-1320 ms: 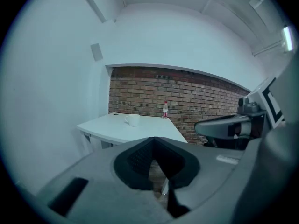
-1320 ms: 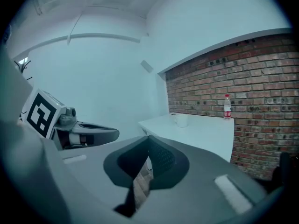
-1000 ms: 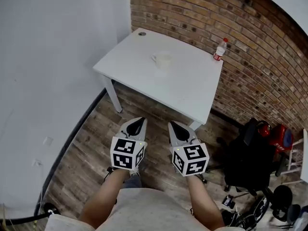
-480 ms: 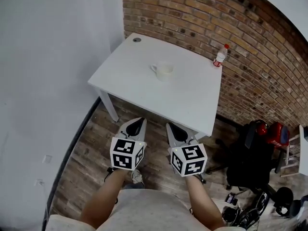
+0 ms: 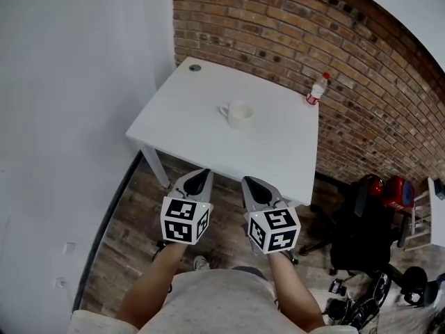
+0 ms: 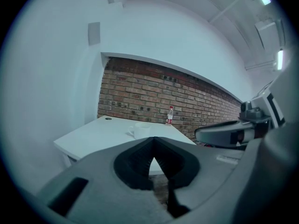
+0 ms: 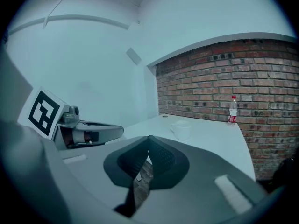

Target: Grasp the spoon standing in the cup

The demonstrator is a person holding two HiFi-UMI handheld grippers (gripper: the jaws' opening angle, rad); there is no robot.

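Both tools sit low, side by side, just short of the white table's [image 5: 182, 120] near edge: left gripper [image 5: 199, 175] pinched shut on nothing, right gripper [image 5: 252, 181] likewise, tips meeting. The white cup [image 5: 240, 114] stands well ahead of them, mid-table; whether a spoon is in it can't be made out. A small bottle [image 5: 316, 89] stands farther ahead to the right, by the brick wall [image 5: 292, 33].

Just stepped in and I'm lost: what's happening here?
A person stands at a white table, holding a gripper in each hand. The left gripper and right gripper are both shut and empty, short of the table's near edge. A white cup sits mid-table, untouched; no spoon can be made out in it. A bottle stands at the far corner by the brick wall.
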